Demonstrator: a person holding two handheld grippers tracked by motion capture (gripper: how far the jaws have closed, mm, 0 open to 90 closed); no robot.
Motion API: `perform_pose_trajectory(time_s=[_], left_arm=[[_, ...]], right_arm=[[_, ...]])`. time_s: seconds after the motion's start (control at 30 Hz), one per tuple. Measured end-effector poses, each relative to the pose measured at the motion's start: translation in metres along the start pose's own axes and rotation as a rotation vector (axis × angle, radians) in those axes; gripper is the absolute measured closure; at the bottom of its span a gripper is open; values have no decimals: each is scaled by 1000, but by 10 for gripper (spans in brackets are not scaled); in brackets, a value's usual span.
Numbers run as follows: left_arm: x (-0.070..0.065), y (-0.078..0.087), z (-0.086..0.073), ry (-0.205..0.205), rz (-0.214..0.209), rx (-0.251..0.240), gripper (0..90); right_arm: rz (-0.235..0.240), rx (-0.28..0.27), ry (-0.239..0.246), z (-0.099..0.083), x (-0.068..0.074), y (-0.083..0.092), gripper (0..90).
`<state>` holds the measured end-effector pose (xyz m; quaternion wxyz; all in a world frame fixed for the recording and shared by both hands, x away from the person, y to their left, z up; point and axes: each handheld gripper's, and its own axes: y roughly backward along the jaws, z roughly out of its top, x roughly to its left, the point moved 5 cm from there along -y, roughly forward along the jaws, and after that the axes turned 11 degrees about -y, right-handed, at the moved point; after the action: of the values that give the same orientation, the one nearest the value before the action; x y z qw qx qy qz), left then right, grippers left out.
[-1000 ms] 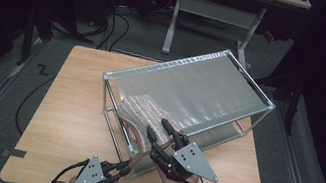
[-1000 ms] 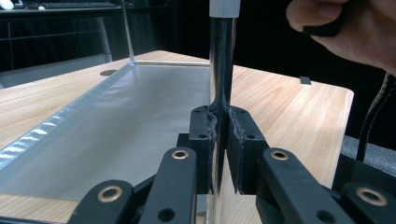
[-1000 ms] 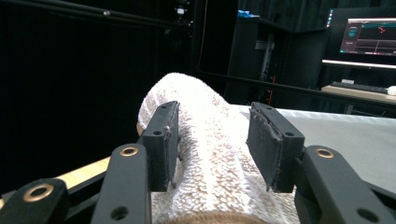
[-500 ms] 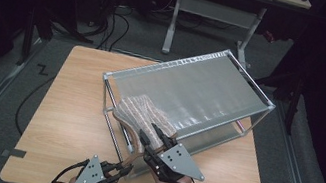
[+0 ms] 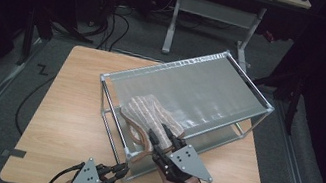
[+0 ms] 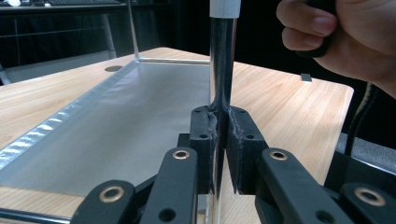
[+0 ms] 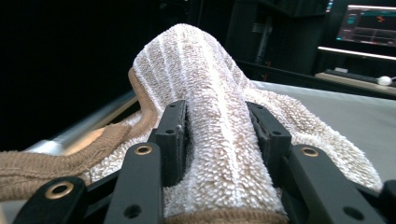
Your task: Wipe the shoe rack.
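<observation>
while the left hand-held gripper [image 5: 123, 168] at the lower middle of the high view is clenched on the near corner post [image 6: 222, 70] of the metal rack [image 5: 235, 74], the right hand-held gripper [image 5: 163, 135] grasps a bunched fold of the beige towel [image 5: 149, 114], its jaws having just been closing on the cloth. the towel lies on the rack's top shelf near its front corner, its brown hem [image 7: 56, 156] draped over the rail. the rack stands on the wooden surface [image 5: 67, 105].
</observation>
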<state>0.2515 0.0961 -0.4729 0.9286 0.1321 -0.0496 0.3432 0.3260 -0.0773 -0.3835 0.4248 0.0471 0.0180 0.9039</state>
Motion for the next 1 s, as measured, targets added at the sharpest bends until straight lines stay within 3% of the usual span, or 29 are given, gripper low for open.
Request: perform_pose_trajectory(time_s=[0.17,0.2,0.27,0.37,0.4,0.43,0.77,0.83,0.87,0.93,1.0], left_arm=[[-1,8,-1,2,13,5,811],[-1,8,-1,2,13,5,811],[-2,10,-2,2,19,8,811],[-2,14,-2,1,28,19,810],[-2,14,-2,1,28,19,810],[-3,18,-3,4,37,21,810],[-2,26,-5,10,48,37,809],[-2,26,-5,10,50,36,810],[-2,26,-5,13,51,36,810],[-2,27,-5,13,52,36,809],[-2,27,-5,10,52,37,809]], right_arm=[[-50,-21,-21,0,-29,6,615],[-50,-21,-21,0,-29,6,615],[-89,-32,-36,1,-52,12,615],[-128,-42,-54,1,-72,17,615],[-128,-42,-54,1,-72,17,615],[-157,-43,-60,2,-87,21,615],[-262,-48,-64,6,-139,33,615],[-275,-47,-65,6,-143,33,614],[-304,-53,-63,7,-154,36,613],[-312,-56,-66,7,-160,37,612],[-349,-63,-67,9,-178,41,611]])
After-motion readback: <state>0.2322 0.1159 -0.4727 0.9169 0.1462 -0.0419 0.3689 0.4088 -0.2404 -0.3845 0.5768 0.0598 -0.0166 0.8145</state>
